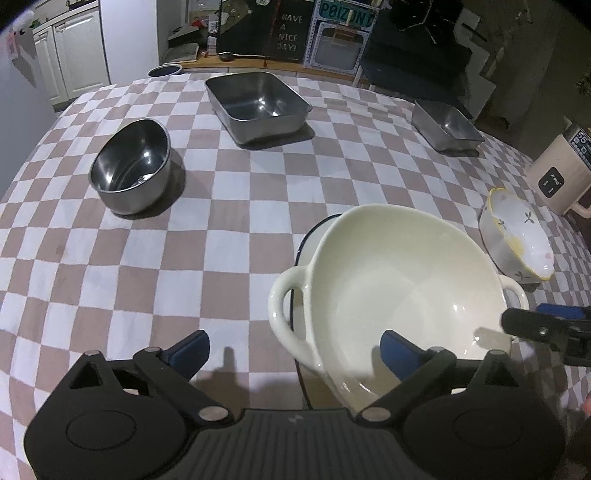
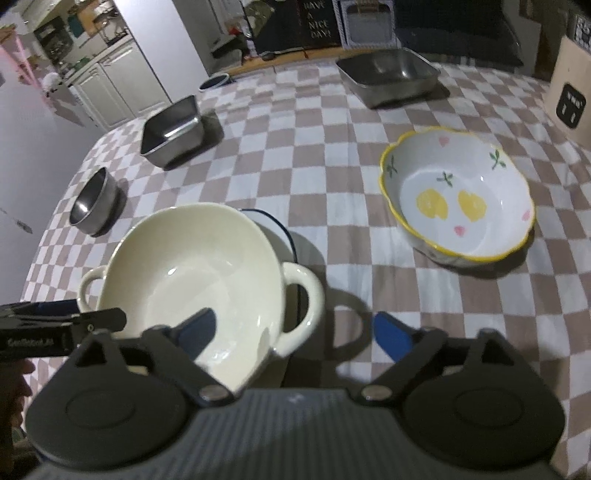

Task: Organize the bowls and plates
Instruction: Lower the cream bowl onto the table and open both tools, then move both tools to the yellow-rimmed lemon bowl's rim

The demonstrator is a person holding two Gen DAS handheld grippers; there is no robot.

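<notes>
Checkered pink-and-white cloth covers the table (image 1: 229,236), with white kitchen cabinets (image 1: 74,48) and a dark "Have a nice day" sign (image 1: 290,33) beyond its far edge. Near the front edge sits a cream two-handled bowl (image 1: 391,280), resting in a white plate with a dark rim (image 2: 279,229) that shows only as a sliver behind it. The left gripper (image 1: 295,350) stands with its jaws wide, one blue pad inside the bowl and the other outside over the cloth, neither pressing on the bowl's wall. The right gripper (image 2: 293,332) is likewise spread wide across the bowl's opposite handle, gripping nothing. Toward the right edge stands a flower-painted bowl with a yellow rim (image 2: 458,195). Along the far edge are two rectangular steel pans, a larger one (image 1: 258,105) and a smaller one (image 1: 447,125). A round steel bowl (image 1: 131,166) sits near the left edge.
</notes>
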